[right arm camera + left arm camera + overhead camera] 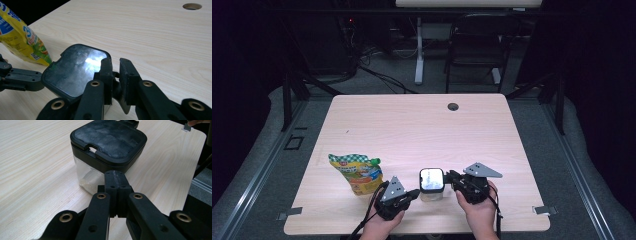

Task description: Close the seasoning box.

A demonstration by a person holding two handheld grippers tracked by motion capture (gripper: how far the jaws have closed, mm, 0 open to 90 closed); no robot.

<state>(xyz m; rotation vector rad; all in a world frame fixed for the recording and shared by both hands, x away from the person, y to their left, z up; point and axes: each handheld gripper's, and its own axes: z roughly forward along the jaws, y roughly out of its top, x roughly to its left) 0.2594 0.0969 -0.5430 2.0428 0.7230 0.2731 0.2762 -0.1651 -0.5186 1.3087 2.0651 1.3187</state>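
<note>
**Two grippers meet at a lidded box near the front of the worktop**

Nearest to us, at the front edge of the pale wooden worktop [412, 125], our two hands bring the grippers in from either side of a small box. Starting at the left, a yellow pouch [357, 172] with a green checked top stands upright, just beside our left hand and apart from the box. In the right gripper view the same pouch sits at the upper left, behind the far gripper's black arm.

Our left gripper [414, 193] points right toward the box. In the left gripper view its jaws are pressed fully together with nothing between them, and their tip [117, 178] sits right at the box's near corner; whether it touches the wall we cannot tell.

Between the grippers stands the box [431, 184]: a clear, rounded-square container with a black lid [110, 138], resting flat and closed on the worktop. Something pale shows through its clear wall.

Our right gripper [451, 179] reaches in from the right at lid height. In the right gripper view its jaws stand a little apart over the lid's edge [75, 72], with a small black tab at the rim in the gap between them. We cannot tell whether the pads press on it.

Farther back, toward the right, a round cable hole [453, 106] is set in the worktop.
</note>
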